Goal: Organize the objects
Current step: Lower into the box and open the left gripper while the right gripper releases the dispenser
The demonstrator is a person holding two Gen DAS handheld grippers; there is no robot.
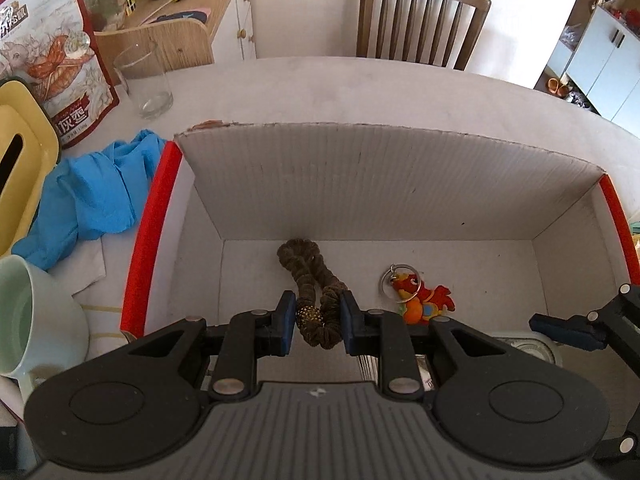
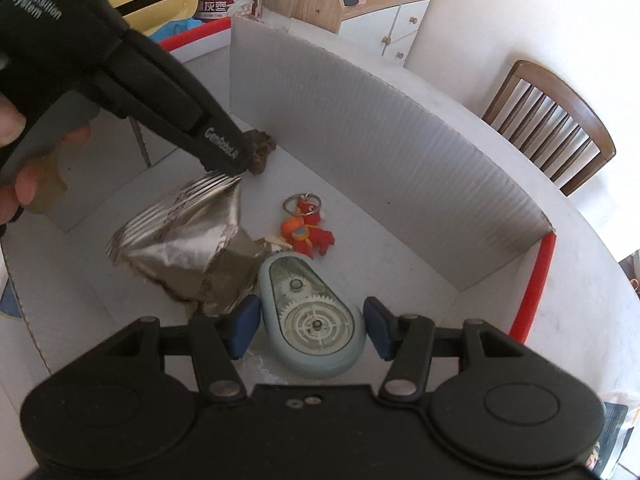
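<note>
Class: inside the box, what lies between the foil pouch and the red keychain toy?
Bare box floor, seen in the right wrist view, between pouch and toy.

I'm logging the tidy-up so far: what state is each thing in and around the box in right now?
Brown velvet scrunchie: pinched in the shut left gripper, hanging into the box.
Pale blue correction-tape dispenser: between the right gripper fingers; grip unclear.
Red and orange fish keyring: lying on the box floor.
Crumpled silver foil pouch: lying in the box.
White red-rimmed cardboard box: open.
Clear drinking glass: upright, empty, outside.
</note>
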